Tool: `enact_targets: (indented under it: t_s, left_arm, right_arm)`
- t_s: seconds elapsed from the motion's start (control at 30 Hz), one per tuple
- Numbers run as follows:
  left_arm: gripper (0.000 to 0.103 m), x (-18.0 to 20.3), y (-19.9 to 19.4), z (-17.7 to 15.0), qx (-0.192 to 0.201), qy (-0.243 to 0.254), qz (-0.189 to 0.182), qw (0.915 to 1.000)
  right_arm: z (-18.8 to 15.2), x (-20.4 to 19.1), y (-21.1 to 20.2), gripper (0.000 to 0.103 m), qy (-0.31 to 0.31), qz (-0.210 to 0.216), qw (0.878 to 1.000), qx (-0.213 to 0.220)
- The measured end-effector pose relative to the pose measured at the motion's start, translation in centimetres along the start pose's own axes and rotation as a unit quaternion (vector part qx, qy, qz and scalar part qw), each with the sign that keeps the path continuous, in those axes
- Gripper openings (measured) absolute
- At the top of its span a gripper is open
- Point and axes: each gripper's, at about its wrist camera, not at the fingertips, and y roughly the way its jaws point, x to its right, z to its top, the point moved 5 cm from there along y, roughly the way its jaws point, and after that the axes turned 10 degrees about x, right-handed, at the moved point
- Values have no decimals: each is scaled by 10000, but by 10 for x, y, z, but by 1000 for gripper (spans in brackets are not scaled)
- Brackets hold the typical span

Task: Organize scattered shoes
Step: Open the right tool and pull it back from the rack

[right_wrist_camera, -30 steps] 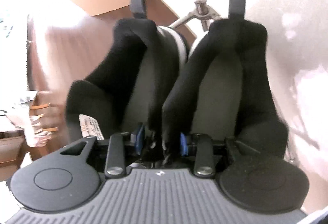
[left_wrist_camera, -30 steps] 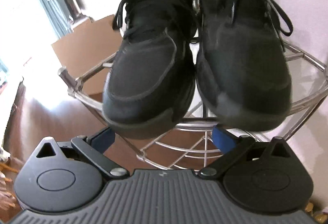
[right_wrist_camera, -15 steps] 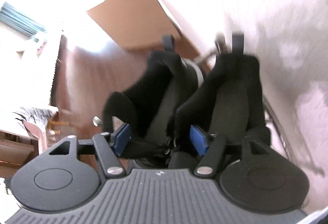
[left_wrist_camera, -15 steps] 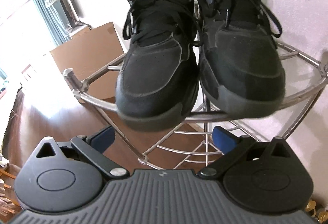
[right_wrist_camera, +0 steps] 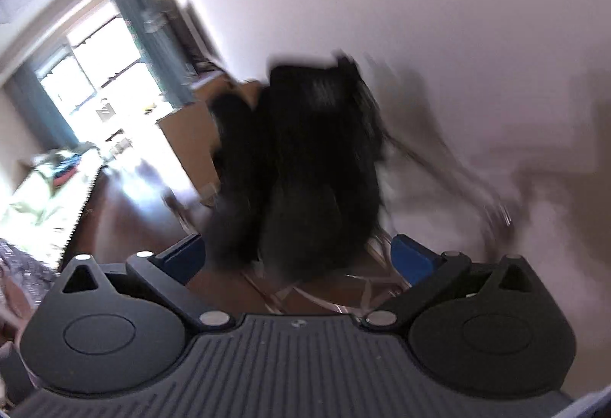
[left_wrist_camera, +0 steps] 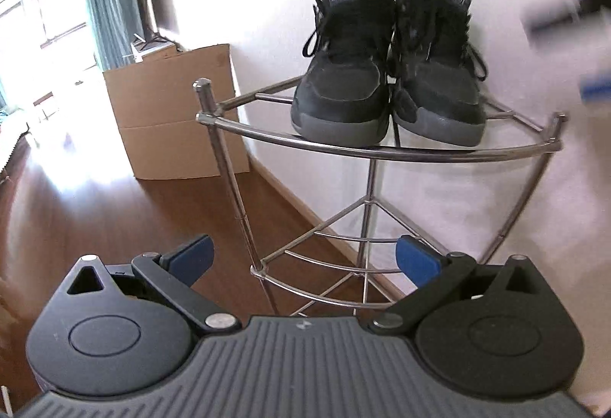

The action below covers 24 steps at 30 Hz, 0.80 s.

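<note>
Two black lace-up shoes, one point(left_wrist_camera: 343, 89) beside the other point(left_wrist_camera: 439, 89), stand side by side on the top shelf of a chrome corner rack point(left_wrist_camera: 267, 139), toes toward my left gripper. My left gripper point(left_wrist_camera: 303, 257) hangs open below and in front of that shelf, with nothing between its blue pads. In the right wrist view the pair point(right_wrist_camera: 313, 169) is a dark blur ahead of my right gripper point(right_wrist_camera: 298, 255). Its jaws are opening wide, and the pads touch neither shoe. A blurred part of the right gripper point(left_wrist_camera: 573, 17) shows at the left view's upper right.
The rack stands in a corner of white wall and has a lower wire shelf point(left_wrist_camera: 324, 257). A cardboard box point(left_wrist_camera: 172, 112) sits on the wooden floor point(left_wrist_camera: 95, 227) to its left. Curtained windows point(left_wrist_camera: 110, 5) lie further left.
My right gripper let go of the shoes' collars, opened wide and pulled back, swinging sideways. My left gripper backed away from the rack. The shoes stay on the top shelf.
</note>
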Motion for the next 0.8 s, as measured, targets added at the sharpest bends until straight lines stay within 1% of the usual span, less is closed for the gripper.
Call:
enact_targets:
  t_s: [0.03,0.07,0.13,0.17,0.3,0.33,0.37,0.43,0.5,0.6,0.63,0.7,0.8]
  left_arm:
    - [103,-8,0,-1,36,47,-42,10000]
    - [103,-13,-11,-2,97,151,-113,9998]
    - [103,-25,-33,-4,217,357,-253,9988]
    - [103,-34,-53,-7,245,409,-285,9985]
    - [103,-68,-106,-15,310,39,-319,9990]
    - [103,-68,-113,-13,325,21,-320,9990]
    - [103,-74,-129,-13,370,17,-307,9988]
    - [103,-78,-140,-15,439,24,-280,9986]
    - [103,-77,-152,-6,547,26,-254,9982]
    - [103,-77,-162,13,728,-94,-157,9972]
    - [103,-76,-163,15,755,-107,-157,9970]
    - [103,-75,-168,26,932,-99,-199,9954]
    - [103,-73,-165,31,1001,-63,-173,9948]
  right_arm:
    - [-17,-4,-12,103,-84,-185,9998,15]
    - [-36,-11,-27,103,-218,-432,9988,49]
    - [-51,-13,-50,103,-338,-667,9971,155]
    - [-59,-18,-67,103,-421,-852,9951,280]
    - [-86,-55,-125,103,-649,-1405,9857,660]
    - [-94,-69,-142,103,-777,-1431,9842,698]
    - [-97,-79,-151,103,-868,-1456,9829,719]
    - [-94,-90,-158,103,-967,-1471,9817,733]
    - [-90,-103,-175,103,-1028,-1389,9812,856]
    - [-76,-110,-189,103,-1101,-1332,9799,993]
    - [-71,-111,-193,103,-1121,-1294,9799,1021]
    - [-61,-109,-197,103,-1146,-1287,9791,1078]
    - [-51,-109,-206,103,-1182,-1275,9771,1230]
